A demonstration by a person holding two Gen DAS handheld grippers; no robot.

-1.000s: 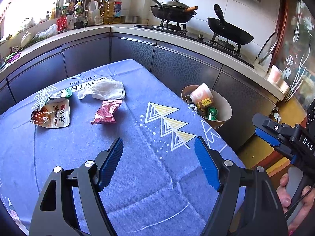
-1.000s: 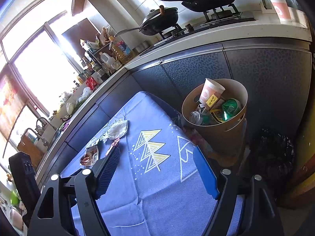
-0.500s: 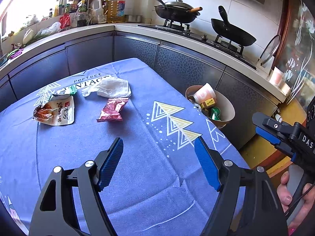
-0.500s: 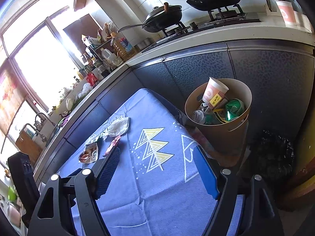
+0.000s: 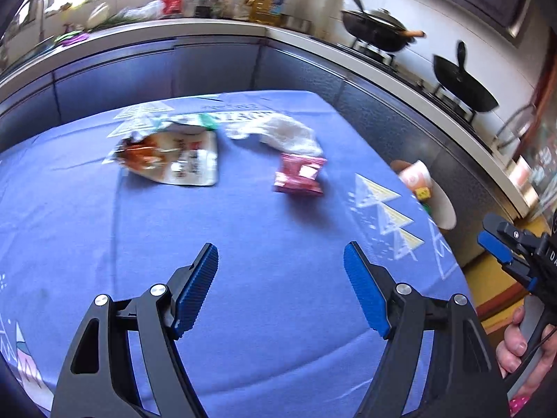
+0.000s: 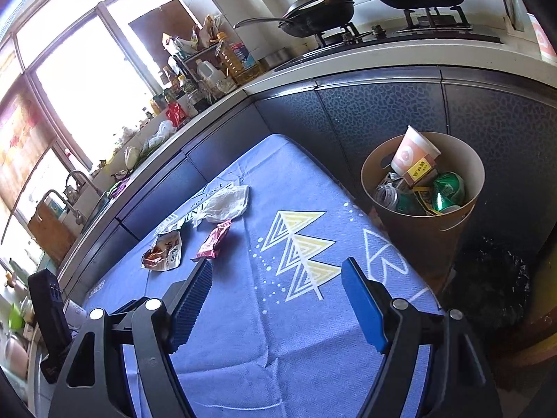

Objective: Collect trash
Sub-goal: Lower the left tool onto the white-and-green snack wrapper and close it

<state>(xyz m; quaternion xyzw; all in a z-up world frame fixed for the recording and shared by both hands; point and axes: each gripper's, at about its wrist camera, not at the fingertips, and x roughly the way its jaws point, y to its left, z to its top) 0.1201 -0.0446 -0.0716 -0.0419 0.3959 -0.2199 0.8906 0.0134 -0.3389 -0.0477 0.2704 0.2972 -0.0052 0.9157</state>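
Your left tool (image 5: pixel 280 280) and right tool (image 6: pixel 276 304) both gaped wide, holding nothing. On the desk (image 5: pixel 243 230), 3 pieces were left: pink wrapper (image 5: pixel 300 175), snack pouch (image 5: pixel 170 160), white plastic bag (image 5: pixel 285 134). Beyond its edge, the bin (image 6: pixel 423 224) already held a paper cup (image 6: pixel 412 151) and crushed packaging.
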